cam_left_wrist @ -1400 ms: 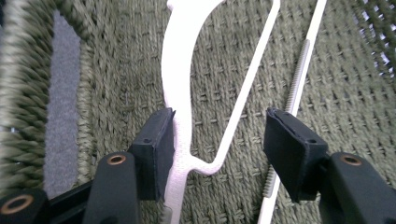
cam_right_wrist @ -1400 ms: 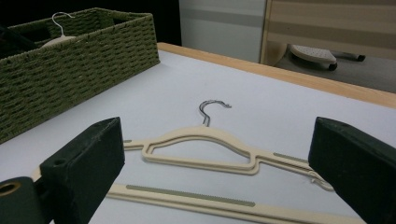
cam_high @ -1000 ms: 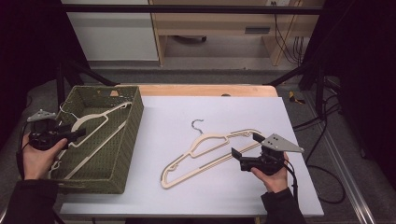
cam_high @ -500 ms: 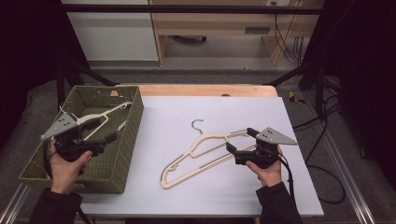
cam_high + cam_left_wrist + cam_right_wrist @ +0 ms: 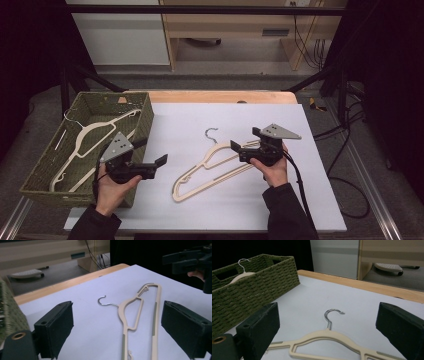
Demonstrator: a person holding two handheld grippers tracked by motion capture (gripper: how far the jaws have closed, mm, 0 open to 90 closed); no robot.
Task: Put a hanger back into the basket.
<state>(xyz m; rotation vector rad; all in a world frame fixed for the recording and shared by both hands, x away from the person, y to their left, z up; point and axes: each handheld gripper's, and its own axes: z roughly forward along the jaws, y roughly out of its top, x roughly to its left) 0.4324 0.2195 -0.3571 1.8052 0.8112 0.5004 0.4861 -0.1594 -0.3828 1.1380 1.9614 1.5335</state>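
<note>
Cream plastic with a metal hook, the hanger [image 5: 218, 161] lies flat mid-counter [image 5: 200, 210] between both hand-held grippers. The high view adds a second hanger [image 5: 92, 135] inside the basket [image 5: 146, 117]. The left hand-held gripper [image 5: 161, 161], its jaws just opened wide, holds nothing; the right hand-held gripper [image 5: 235, 147] is spread too, beside the hanger. Bare counter surrounds it.

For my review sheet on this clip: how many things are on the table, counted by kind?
Hangers: 2, one on the table, one in the basket
Basket: 1
Total: 3
</note>
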